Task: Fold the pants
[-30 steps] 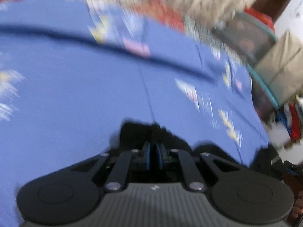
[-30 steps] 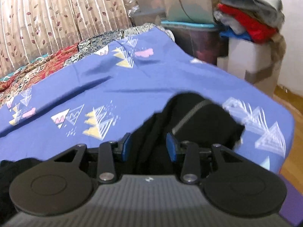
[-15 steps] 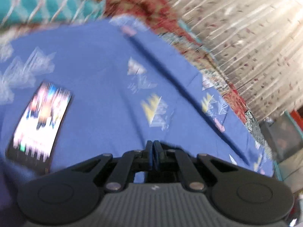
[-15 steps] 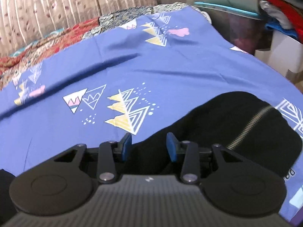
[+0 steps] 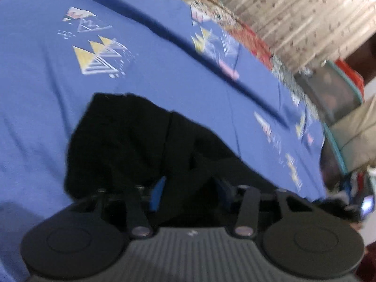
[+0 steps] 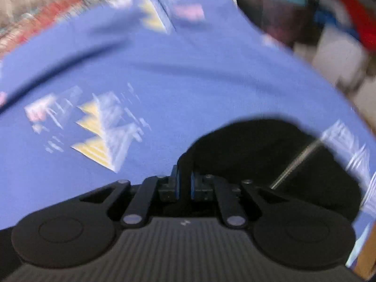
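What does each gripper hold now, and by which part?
The right gripper is closing on a fold at the black pants' edge. The left gripper is opening over the pants, gripping nothing.

I see black pants (image 5: 131,141) on a periwinkle-blue bedsheet (image 5: 35,122) printed with yellow, white and pink triangle peaks. In the right view the pants (image 6: 270,145) carry a thin grey stripe. Each hand-held gripper is black with blue pads: left hand-held gripper (image 5: 191,189), right hand-held gripper (image 6: 184,183). At the far edge lie a red patterned quilt (image 5: 256,40) and beige curtains (image 5: 293,7) with small brown leaf marks.
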`<action>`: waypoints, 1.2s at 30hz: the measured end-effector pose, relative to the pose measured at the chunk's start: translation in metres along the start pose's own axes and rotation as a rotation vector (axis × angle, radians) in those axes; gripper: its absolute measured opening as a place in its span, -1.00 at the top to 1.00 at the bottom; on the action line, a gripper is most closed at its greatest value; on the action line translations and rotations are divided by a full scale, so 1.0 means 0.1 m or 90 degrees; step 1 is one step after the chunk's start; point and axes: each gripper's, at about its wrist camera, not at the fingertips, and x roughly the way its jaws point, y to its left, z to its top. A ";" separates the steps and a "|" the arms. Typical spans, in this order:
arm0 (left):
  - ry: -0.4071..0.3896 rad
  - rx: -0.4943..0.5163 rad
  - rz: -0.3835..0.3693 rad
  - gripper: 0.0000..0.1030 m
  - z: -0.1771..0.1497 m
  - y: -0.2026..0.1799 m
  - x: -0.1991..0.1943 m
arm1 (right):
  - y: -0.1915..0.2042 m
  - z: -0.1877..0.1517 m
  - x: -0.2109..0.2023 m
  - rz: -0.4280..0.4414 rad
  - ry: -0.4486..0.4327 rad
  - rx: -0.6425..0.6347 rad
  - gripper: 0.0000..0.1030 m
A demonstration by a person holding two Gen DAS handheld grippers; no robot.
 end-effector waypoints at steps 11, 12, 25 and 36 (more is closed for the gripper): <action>0.041 0.015 -0.016 0.72 -0.18 0.07 -0.01 | -1.10 -0.94 -1.07 0.036 -0.137 0.172 0.74; 0.043 0.022 -0.013 0.72 -0.20 0.06 -0.03 | -1.18 -1.11 -0.97 0.029 -0.089 0.200 0.53; -0.059 0.055 0.021 0.02 -0.02 0.13 -0.60 | -1.37 -1.00 -1.37 0.013 -0.197 0.293 -0.05; -0.052 0.076 0.065 -0.57 0.52 0.11 -0.18 | -0.80 -0.28 -1.06 0.058 -0.181 0.085 -0.08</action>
